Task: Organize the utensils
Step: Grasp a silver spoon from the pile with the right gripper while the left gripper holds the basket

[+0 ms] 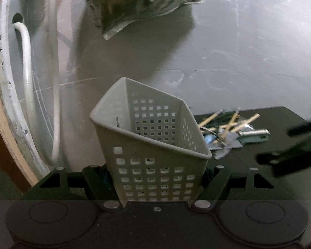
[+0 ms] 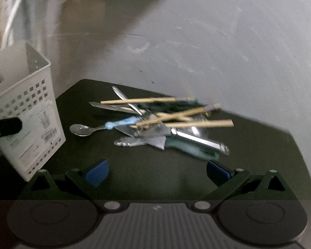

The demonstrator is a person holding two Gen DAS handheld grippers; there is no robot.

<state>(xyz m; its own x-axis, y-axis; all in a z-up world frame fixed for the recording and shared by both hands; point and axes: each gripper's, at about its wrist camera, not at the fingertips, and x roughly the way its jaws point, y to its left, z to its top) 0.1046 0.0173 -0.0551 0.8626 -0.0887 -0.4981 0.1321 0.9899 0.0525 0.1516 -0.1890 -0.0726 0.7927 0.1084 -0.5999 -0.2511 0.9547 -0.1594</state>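
While my left tool (image 1: 158,186) clamps the basket (image 1: 151,137), my right tool (image 2: 157,171) gapes before the utensils (image 2: 155,122) on the counter (image 2: 259,155).

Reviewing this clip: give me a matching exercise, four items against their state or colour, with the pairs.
Items:
1. white basket
2. right tool
3. spoon
4. chopsticks

States:
A. open, nothing between its blue pads
B. pale wood, crossed on top of the pile
C. clamped in the left tool, tilted
D. bowl at the left edge of the pile, light blue handle

Pairs: 1-C, 2-A, 3-D, 4-B
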